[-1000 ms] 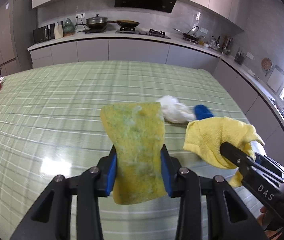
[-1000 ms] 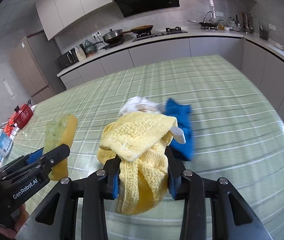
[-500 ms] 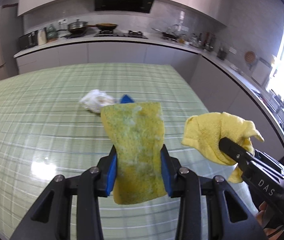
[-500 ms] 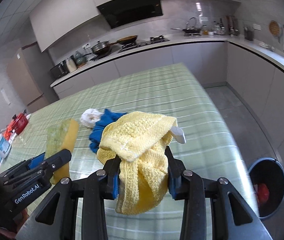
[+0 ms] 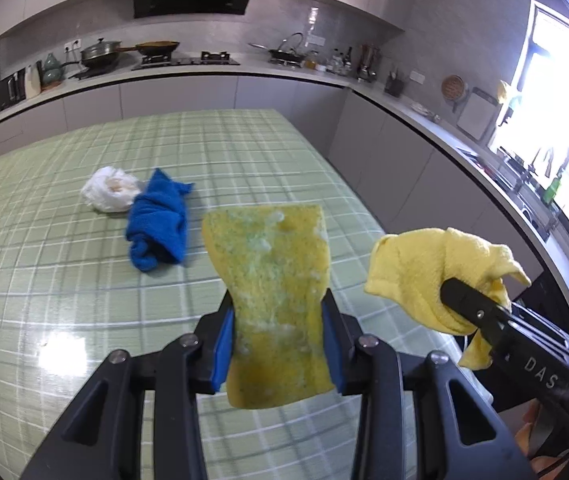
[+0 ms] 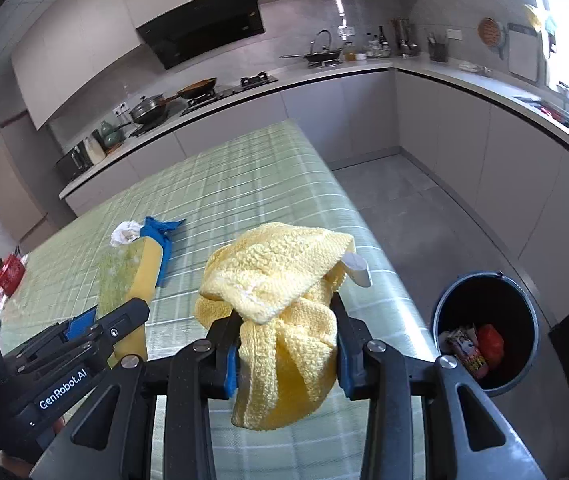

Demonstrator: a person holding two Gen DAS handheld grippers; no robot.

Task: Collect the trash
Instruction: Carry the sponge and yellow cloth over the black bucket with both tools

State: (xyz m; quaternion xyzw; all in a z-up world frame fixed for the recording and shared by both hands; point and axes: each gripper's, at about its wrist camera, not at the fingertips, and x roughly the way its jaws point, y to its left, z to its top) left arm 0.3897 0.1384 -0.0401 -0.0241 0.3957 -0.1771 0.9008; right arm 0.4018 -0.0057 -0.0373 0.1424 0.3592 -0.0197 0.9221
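Two grippers, both loaded, held above the green plaid counter (image 5: 44, 280) near its right edge. Left gripper (image 5: 278, 344): jaws clamped on a yellow-green sponge (image 5: 272, 280) w/ whitish suds on its face; sponge stands upright, pinched at the waist. Right gripper (image 6: 286, 350): jaws closed on a bunched yellow knit cloth (image 6: 276, 276), loose end hanging below the jaws; small white tag (image 6: 358, 270) sticks out at its right side. On the counter, back toward the middle: crumpled white tissue wad (image 5: 110, 190) touching a rumpled blue cloth (image 5: 160, 224), both well apart from the grippers. On the floor beyond the counter's right edge, seen from right wrist cam: black trash bin (image 6: 524, 312) w/ bluish rim, holding red wrapper + printed packet.
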